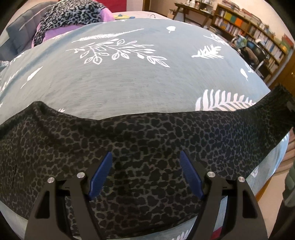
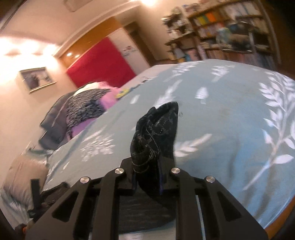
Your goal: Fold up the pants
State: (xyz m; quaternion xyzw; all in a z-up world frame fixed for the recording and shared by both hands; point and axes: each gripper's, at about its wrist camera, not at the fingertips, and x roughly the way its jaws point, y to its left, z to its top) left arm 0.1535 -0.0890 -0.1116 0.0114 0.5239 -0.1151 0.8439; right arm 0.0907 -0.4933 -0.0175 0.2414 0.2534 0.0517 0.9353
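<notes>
Left wrist view: my left gripper (image 1: pixel 145 173) hangs over the pants (image 1: pixel 140 147), jaws released and wide; the blue pads (image 1: pixel 100 177) stand apart with only patterned cloth beneath them, nothing pinched. The pants, dark with a leopard print, lie across the lower half of the frame on the bed (image 1: pixel 129 81), whose grey-blue cover carries white leaf prints. One edge of the cloth is lifted toward 3 o'clock. A pile of clothes (image 1: pixel 70 16) sits at 11 o'clock, and a bookshelf (image 1: pixel 248 31) at 1 o'clock.

Right wrist view: my right gripper (image 2: pixel 147 177) is clenched on a bunched corner of the pants (image 2: pixel 154 133), which stands up out of the jaws toward 12 o'clock, clear of the bed cover. Frame blurred. Red panel (image 2: pixel 99 62) at 11 o'clock.
</notes>
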